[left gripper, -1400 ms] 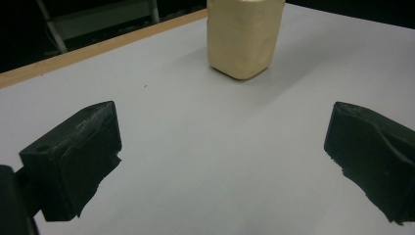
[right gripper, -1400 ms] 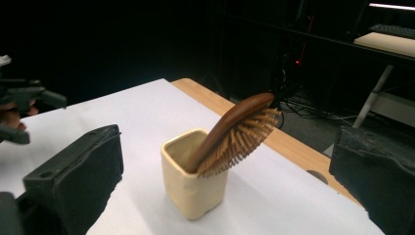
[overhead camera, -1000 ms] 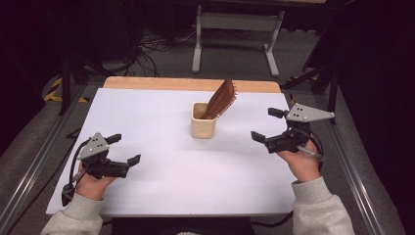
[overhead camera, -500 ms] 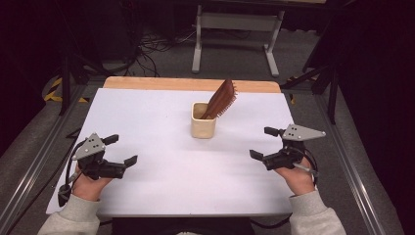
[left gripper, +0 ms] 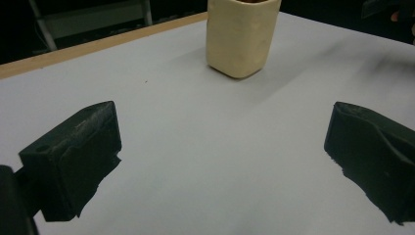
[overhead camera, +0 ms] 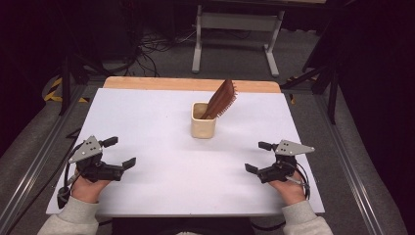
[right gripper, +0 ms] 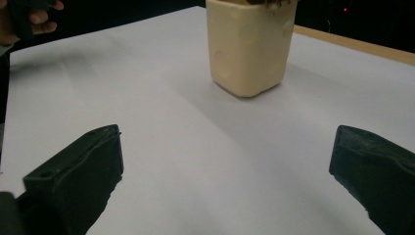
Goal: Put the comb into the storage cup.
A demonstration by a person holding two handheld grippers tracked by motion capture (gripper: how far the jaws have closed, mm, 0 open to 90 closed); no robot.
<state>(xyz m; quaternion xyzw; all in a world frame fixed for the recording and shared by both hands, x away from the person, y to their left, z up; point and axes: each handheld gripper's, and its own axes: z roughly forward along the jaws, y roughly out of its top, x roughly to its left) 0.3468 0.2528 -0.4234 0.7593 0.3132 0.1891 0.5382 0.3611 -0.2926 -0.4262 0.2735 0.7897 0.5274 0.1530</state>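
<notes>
L gripper [overhead camera: 119,152] low at 8 o'clock on the white table [overhead camera: 161,122], jaws spread wide, empty. Cream cup [overhead camera: 202,120] sits past centre toward 12, brown brush [overhead camera: 221,98] inside it, leaning to 1 o'clock. R gripper [overhead camera: 258,157] at 4 o'clock, jaws spread, empty, well apart from cup.

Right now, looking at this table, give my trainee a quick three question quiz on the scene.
1. True or false: the brown hairbrush lies flat on the white table.
2. What holds the hairbrush? A: the cream cup; B: the left gripper; C: the right gripper.
3. Fill in: both grippers are ____.

Key: 1 false, it leans in the cup. 2 A. 3 open, each holding nothing.
</notes>
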